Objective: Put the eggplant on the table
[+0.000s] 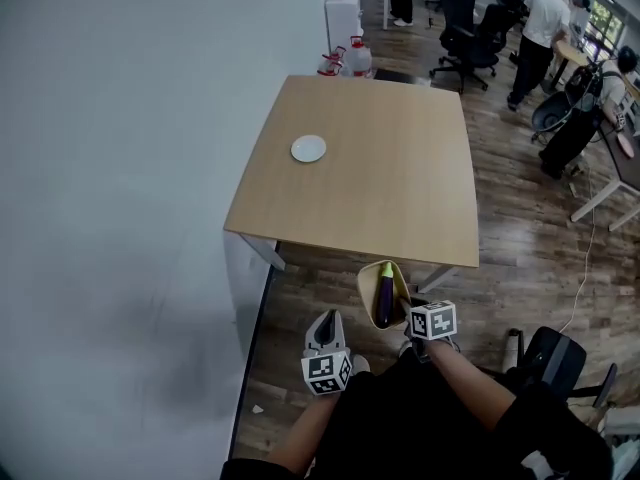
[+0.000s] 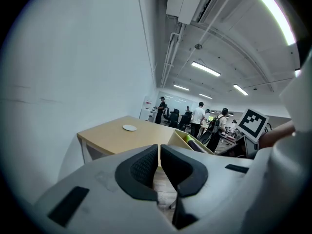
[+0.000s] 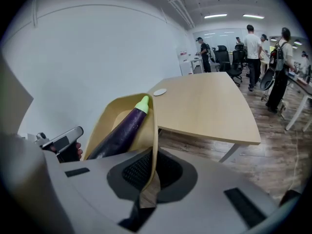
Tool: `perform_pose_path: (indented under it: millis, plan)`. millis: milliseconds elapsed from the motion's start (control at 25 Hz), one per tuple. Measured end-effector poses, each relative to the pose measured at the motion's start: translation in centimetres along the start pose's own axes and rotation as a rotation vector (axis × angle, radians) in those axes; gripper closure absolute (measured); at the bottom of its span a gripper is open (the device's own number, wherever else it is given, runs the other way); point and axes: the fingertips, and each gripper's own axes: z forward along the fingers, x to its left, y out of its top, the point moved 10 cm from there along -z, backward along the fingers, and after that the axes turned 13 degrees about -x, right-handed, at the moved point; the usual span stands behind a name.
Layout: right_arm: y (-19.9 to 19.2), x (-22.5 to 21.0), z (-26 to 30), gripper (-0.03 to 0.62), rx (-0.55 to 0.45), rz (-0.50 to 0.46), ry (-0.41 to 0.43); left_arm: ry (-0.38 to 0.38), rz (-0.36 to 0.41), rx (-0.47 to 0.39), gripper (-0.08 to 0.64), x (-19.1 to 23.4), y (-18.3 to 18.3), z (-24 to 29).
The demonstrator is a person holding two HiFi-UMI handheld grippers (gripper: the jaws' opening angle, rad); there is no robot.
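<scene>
Plainly, the right gripper is pinched shut on the rim of a thin-walled beige bowl that carries the eggplant, short of the tabletop.

Its jaws press the bowl's wall from both sides, and the long purple eggplant with a pale green cap lies slanted inside the bowl, cap end toward the light wooden square tabletop. Just beside it, the left gripper has its dark pads drawn together with nothing between them. From the head view the bowl hangs over the wood-plank floor, near the tabletop's closest edge but not on it. A small round white plate sits alone on the tabletop, toward the white wall. Beyond the far edge stand several people among black office chairs.
</scene>
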Motion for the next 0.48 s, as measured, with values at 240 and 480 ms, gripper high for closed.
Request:
perform_pose_path:
  millis: [240, 480]
  plan:
    - [0.8, 0.2, 2.2, 0.531, 0.009, -0.001, 0.001, 0.022, -0.021, 0.010, 0.535, 1.4, -0.6, 1.0]
    - [2.3, -0.4, 5.8, 0.531, 0.011, -0.002, 0.013, 0.049, -0.020, 0.024, 0.536, 3.7, -0.7, 3.4]
